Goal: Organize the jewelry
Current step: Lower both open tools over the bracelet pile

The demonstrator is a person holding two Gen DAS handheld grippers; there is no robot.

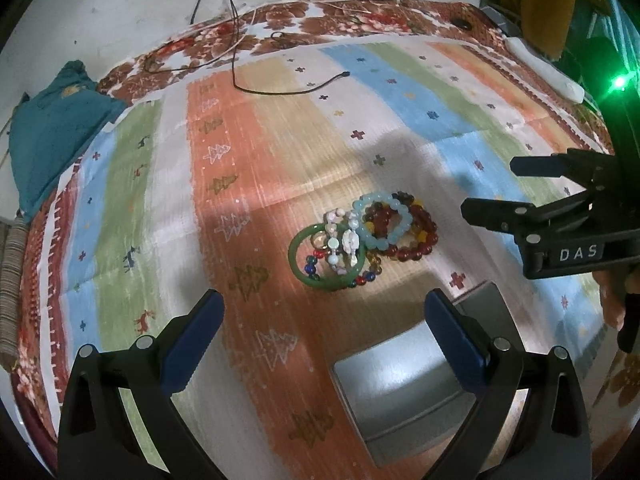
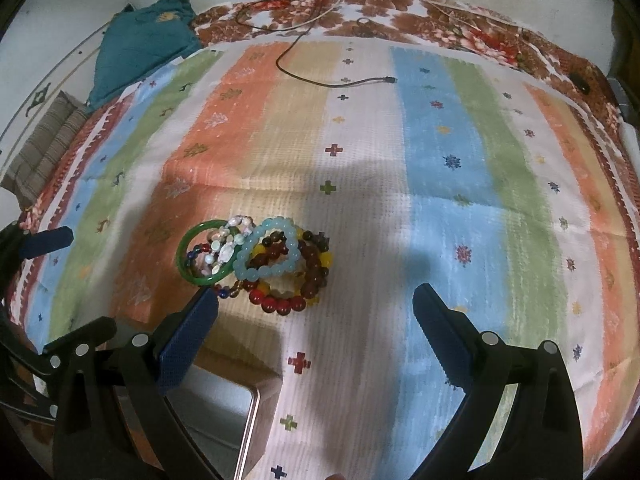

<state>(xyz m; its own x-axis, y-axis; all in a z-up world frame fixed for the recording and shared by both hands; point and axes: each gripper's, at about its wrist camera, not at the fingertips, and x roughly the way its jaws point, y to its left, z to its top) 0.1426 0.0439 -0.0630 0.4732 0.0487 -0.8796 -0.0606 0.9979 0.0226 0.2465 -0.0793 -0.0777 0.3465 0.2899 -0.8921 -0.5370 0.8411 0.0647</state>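
A pile of bracelets lies on the striped cloth [image 1: 248, 168]. It holds a green bangle [image 1: 293, 258] [image 2: 181, 260], a pale blue bead bracelet [image 1: 378, 243] [image 2: 256, 274], dark red and amber beads [image 1: 424, 248] [image 2: 280, 306] and a white pearl-like strand [image 1: 348, 240] [image 2: 226, 252]. My left gripper [image 1: 324, 304] stands open just short of the pile, with nothing between its fingers. My right gripper [image 2: 316, 300] is also open and empty, its left finger close beside the green bangle. A grey metal box [image 1: 408, 392] [image 2: 224, 412] sits below both grippers, nearer than the pile.
A black cable with a plug [image 1: 344, 74] [image 2: 376, 80] lies across the far part of the cloth. A teal cloth bundle [image 1: 52, 128] [image 2: 144, 40] sits at the far left edge. A white object [image 1: 548, 72] rests at the far right.
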